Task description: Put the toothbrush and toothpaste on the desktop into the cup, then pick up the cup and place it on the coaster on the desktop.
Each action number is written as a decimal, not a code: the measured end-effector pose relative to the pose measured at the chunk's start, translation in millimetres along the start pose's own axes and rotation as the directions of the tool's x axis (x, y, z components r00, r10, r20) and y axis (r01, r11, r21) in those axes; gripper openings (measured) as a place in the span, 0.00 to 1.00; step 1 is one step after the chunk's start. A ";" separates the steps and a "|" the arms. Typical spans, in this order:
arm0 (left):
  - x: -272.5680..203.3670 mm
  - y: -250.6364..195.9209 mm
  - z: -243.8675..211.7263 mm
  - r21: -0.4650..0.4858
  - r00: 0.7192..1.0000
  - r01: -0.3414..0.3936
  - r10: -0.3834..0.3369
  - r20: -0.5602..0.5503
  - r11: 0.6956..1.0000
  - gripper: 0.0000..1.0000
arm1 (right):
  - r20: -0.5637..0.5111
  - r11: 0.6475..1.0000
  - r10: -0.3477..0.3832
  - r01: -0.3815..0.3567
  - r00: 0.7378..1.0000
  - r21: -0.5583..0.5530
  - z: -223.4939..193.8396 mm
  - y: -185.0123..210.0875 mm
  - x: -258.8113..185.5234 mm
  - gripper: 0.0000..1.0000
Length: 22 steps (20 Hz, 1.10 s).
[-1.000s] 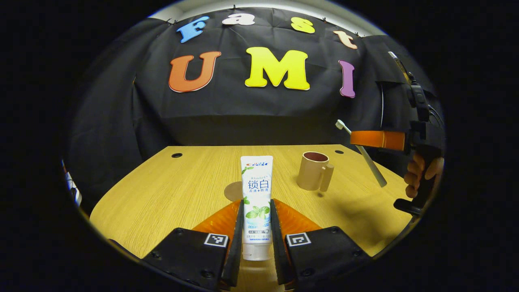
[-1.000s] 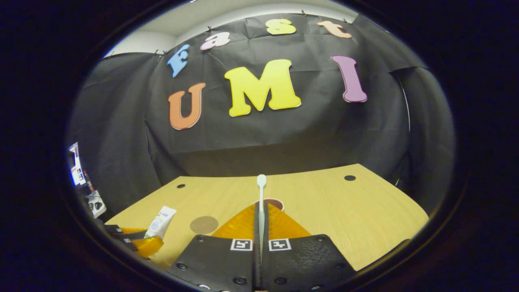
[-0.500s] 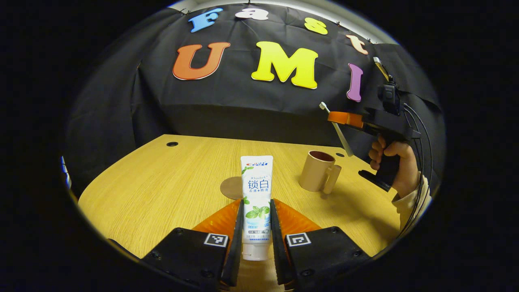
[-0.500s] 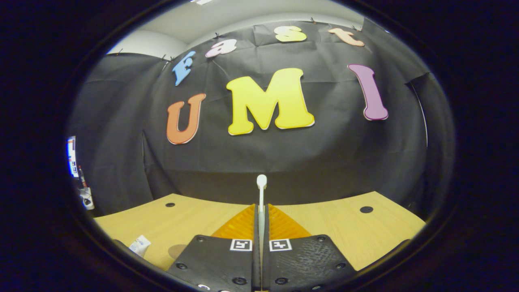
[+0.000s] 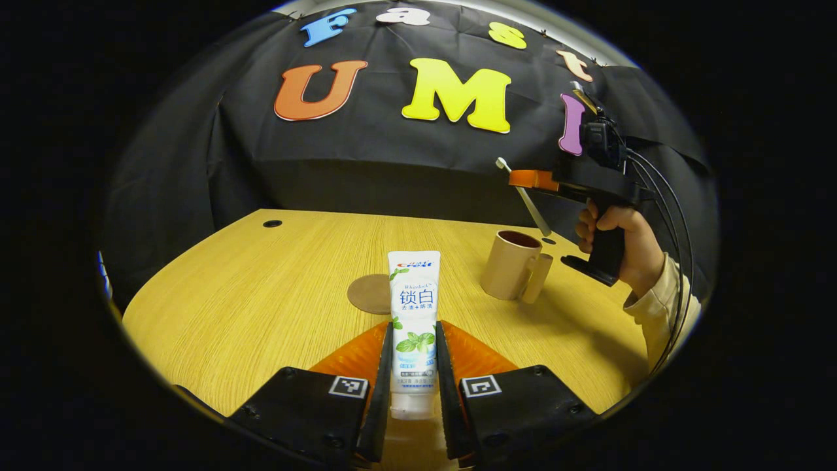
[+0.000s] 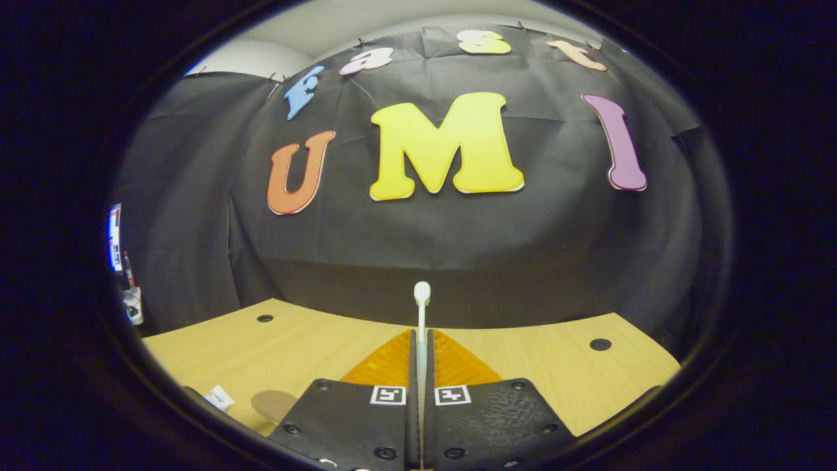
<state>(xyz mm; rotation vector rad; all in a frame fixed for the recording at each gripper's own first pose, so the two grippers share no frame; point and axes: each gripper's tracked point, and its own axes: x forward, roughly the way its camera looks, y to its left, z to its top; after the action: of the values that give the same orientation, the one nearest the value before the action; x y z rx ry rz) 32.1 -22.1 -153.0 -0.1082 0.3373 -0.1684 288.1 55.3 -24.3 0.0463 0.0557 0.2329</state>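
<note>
Your left gripper is clamped narrow on the toothpaste: both orange fingers press against the sides of the white tube, which stands up between them with its flat crimped end pointing ahead and its cap end down near the black finger mounts. Just beyond the tube's top, a little to its left, the round brown coaster lies flat on the wooden desktop. Ahead and to the right of that claw the tan cup stands upright on the desktop, its handle turned toward you on its right side, well apart from the coaster. Your right gripper hovers above and slightly behind the cup, with your hand wrapped around its black grip and a pale sleeve at the wrist. It is pinched nearly closed on the toothbrush, which slants with its bristle head up and to the left and its handle end reaching down to just above the cup's rim. In the right gripper view, the fingers squeeze the white toothbrush between them, its head sticking straight out ahead; the coaster lies low to the left on the desktop, with a corner of the toothpaste beside it.
</note>
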 end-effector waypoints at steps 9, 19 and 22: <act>0.3 -4.1 -4.0 -0.010 1.000 0.009 -0.009 -0.006 1.000 0.38 | -0.034 1.000 -0.012 0.013 0.999 0.026 -7.2 -2.4 2.9 0.04; -0.7 -5.4 -5.2 -0.007 1.000 -0.005 0.005 -0.011 1.000 0.42 | -0.108 0.999 0.031 -0.027 0.994 0.035 -24.0 6.9 -8.3 0.08; 0.9 -8.6 0.2 -0.003 1.000 -0.008 0.008 0.001 1.000 0.38 | -0.111 0.998 0.057 -0.054 0.992 0.028 -27.2 11.4 -19.6 0.31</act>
<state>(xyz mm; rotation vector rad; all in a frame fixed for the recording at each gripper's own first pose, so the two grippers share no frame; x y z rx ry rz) 31.7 -30.8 -152.0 -0.1099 0.3368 -0.1601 264.8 62.9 -49.8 0.0597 0.1690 0.2903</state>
